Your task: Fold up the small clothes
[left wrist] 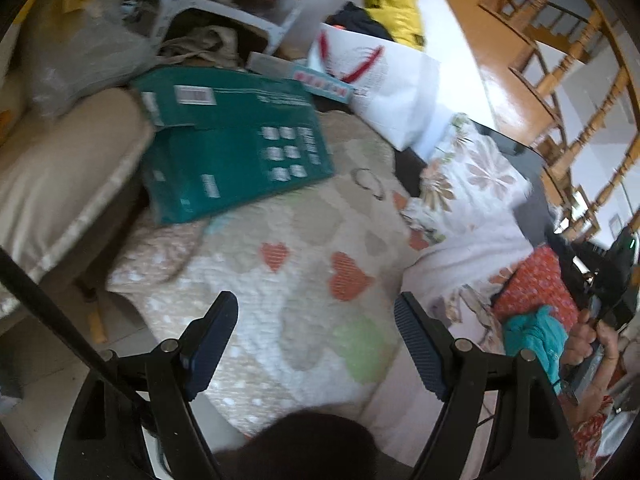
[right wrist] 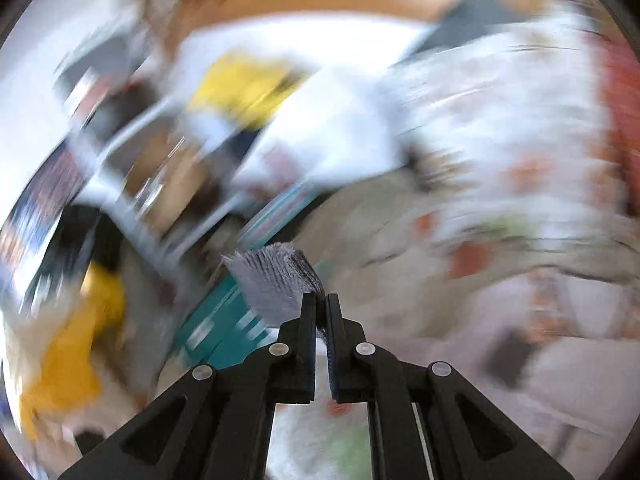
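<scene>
Heart-patterned quilt (left wrist: 280,280) under the spread, empty left claw (left wrist: 316,312); right claw (right wrist: 320,300) clamped on grey cloth (right wrist: 272,280), fanning up-left.

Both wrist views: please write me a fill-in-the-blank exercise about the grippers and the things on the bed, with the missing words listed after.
1. The left gripper is ____, with nothing between its fingers.
2. The right gripper is shut on a small grey ____ cloth.
3. The quilted bedspread under the left gripper shows orange ____ shapes.
4. The flat cardboard box lying on the bedspread is ____ in colour.

Missing words: open; ribbed; heart; teal
</scene>
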`<state>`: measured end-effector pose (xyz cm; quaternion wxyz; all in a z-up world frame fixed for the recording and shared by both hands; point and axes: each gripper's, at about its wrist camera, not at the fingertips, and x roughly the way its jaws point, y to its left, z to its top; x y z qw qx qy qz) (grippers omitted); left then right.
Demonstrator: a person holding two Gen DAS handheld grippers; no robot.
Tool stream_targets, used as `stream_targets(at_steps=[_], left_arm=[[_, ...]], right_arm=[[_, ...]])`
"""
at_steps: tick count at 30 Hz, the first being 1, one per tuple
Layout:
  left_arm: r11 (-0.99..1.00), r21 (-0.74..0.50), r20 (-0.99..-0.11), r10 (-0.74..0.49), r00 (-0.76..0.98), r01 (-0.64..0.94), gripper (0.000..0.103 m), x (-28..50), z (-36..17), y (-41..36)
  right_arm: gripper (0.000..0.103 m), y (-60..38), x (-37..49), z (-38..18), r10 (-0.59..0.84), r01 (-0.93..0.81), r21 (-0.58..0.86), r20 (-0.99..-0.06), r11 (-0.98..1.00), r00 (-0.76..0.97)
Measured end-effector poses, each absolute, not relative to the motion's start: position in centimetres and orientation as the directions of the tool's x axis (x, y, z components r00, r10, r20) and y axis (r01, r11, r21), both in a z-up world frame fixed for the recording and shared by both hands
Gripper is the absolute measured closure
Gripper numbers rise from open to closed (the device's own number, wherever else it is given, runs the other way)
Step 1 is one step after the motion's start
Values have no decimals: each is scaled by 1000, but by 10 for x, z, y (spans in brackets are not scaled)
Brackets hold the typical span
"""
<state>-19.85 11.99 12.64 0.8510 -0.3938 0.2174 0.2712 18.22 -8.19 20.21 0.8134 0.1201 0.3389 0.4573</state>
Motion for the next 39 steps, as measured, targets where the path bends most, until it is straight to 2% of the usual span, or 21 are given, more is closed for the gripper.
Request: stream_targets(at_steps=[2,7,12,15,19,22,27,31,33,36,37,39], left_arm=[[570,-541,-582,277,764,-619,22,-186,131,109],[646,-484,-604,241,760,-590,22,-149,140,75],[705,-444,-638,183,748,-552,22,-110,143,48],[741,-434,-650,136,748,-512,22,-86,143,30],[793,-403,-669,86,738,-457,21,-49,140,2],[824,-381,-672,64,737,-419,21,-23,138,-16],[828,-383,-661,64,748,-409,21,26,121,-35],[838,-339,-674,100,732,-427,21,60,92,-46],[851,-303,-683,120,720,-430,21,76,76,-52],[870,-259,-680,144,719,-419,21,91,57,-56],[875,-251,-677,148,721,-415,21,95,50,-56],[884,-239,-678,144,721,-402,21,99,39,-57]], right_arm=[[98,-142,212,197,755,-560,508,-478,655,449],[98,-266,270,124,503,-260,439,-643,860,577],[98,-361,306,33,333,10,399,-778,917,533],[95,-408,303,10,291,123,401,-814,908,503],[95,-444,291,10,322,129,440,-800,889,507],[93,-452,285,33,342,59,437,-774,898,533],[69,-428,278,73,397,-137,391,-730,910,556],[68,-381,280,77,415,-261,323,-749,910,517],[68,-367,290,70,409,-270,312,-764,911,498],[67,-362,314,52,310,-194,244,-795,950,521],[65,-355,320,47,287,-176,228,-801,958,525],[54,-356,336,32,249,-141,206,-819,968,517]])
